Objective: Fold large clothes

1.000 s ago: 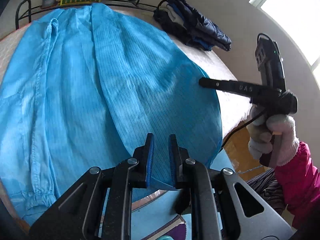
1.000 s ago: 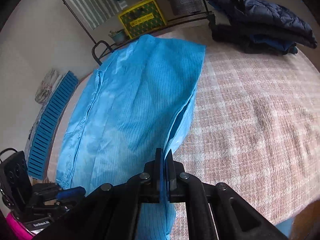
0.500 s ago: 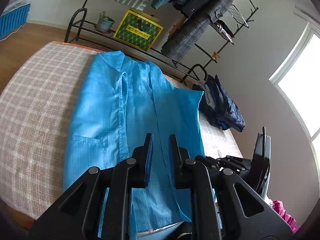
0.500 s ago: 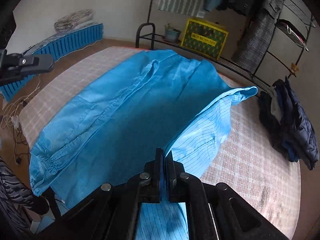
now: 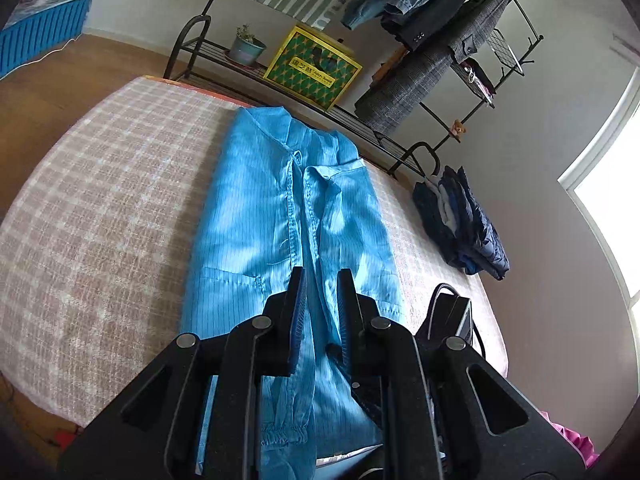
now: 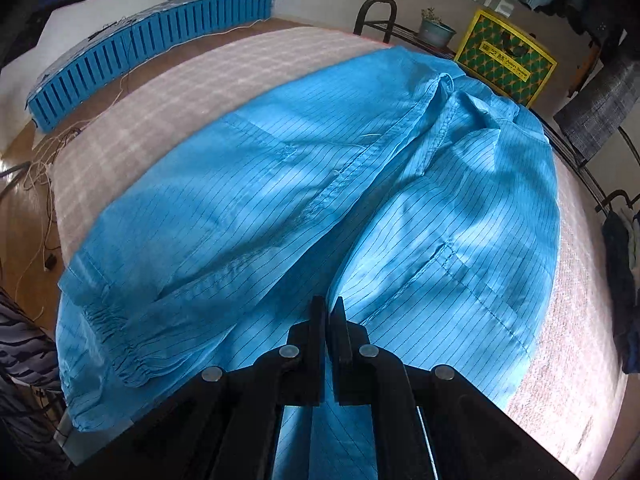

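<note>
1. Jaws: the right gripper is clamped on a raised fold of the blue garment. The fold climbs straight to its tips, probably so that side can be carried inward. The left gripper shows a narrow gap and nothing visibly pinched in it, and hangs over the near hem.
2. Bed, one, with a checked cover. It serves as the folding surface, and its left half is bare.
3. Blue garment, one. It lies lengthwise along the middle of the bed, collar toward the far edge and hem overhanging the near edge. Two front panels meet at the placket, and one gathered cuff shows at the near edge. By judgement the sides are being drawn in to narrow it before the cross folds.
4. Clothes rack, one, behind the far edge.
5. Stack of dark clothes, one, near the far right corner, apparently set aside clear of the work.
6. Yellow box, one, on the rack's low shelf.
7. Plant pot, one, beside the box.
</note>
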Demonstrator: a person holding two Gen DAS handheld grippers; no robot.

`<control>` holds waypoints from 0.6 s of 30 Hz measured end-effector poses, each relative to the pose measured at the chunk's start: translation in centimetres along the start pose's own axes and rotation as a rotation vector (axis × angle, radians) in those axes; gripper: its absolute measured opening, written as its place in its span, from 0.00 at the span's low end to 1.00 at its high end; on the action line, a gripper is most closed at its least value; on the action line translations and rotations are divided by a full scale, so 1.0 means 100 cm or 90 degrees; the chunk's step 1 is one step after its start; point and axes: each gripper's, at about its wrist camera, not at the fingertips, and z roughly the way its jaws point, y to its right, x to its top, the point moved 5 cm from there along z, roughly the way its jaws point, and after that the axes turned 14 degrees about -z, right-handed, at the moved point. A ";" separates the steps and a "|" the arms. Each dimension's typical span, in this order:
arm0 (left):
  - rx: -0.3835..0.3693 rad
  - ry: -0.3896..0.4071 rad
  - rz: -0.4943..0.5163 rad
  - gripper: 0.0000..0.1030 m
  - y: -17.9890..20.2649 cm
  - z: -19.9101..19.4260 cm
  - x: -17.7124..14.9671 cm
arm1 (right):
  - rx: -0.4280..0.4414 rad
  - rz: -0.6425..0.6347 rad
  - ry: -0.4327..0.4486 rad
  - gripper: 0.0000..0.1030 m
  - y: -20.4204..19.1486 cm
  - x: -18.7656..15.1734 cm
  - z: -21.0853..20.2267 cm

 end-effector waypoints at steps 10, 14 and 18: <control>0.012 -0.061 0.024 0.24 0.005 0.019 -0.026 | 0.177 0.122 0.154 0.32 0.018 -0.034 -0.092; 0.012 -0.101 0.028 0.25 0.007 0.035 -0.043 | 0.127 0.188 0.178 0.35 0.044 -0.088 -0.119; 0.007 -0.153 0.033 0.25 0.013 0.054 -0.067 | 0.131 0.297 0.159 0.63 0.072 -0.150 -0.110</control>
